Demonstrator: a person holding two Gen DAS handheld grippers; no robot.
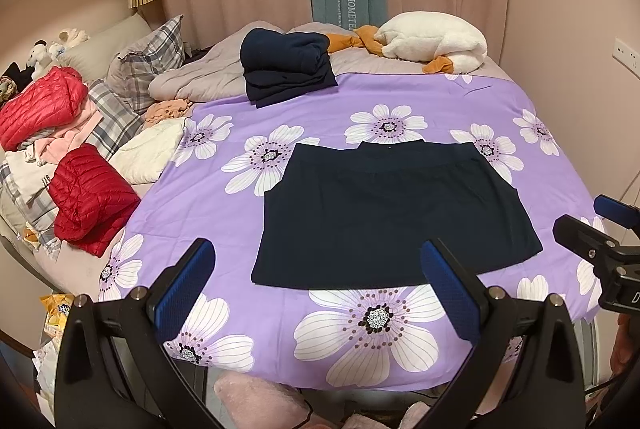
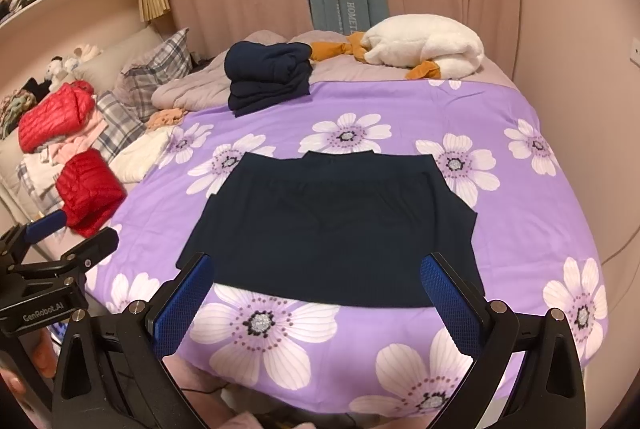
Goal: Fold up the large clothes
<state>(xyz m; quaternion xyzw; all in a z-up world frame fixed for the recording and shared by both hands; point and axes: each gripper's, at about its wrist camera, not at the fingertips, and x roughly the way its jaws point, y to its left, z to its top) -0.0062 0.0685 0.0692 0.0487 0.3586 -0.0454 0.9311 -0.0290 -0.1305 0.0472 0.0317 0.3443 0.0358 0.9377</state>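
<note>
A dark navy garment (image 1: 392,213) lies flat on the purple flowered sheet (image 1: 280,117), sleeves folded in, collar at the far side; it also shows in the right wrist view (image 2: 332,229). My left gripper (image 1: 316,285) is open and empty, held above the garment's near left hem. My right gripper (image 2: 316,289) is open and empty above the near hem. The right gripper shows at the left wrist view's right edge (image 1: 600,229). The left gripper shows at the right wrist view's left edge (image 2: 60,237).
A stack of folded navy clothes (image 1: 288,69) sits at the far side of the bed. A white plush goose (image 1: 432,41) lies behind it. Red down jackets (image 1: 92,201), plaid pillows (image 1: 148,65) and loose clothes crowd the left side. Curtains hang behind.
</note>
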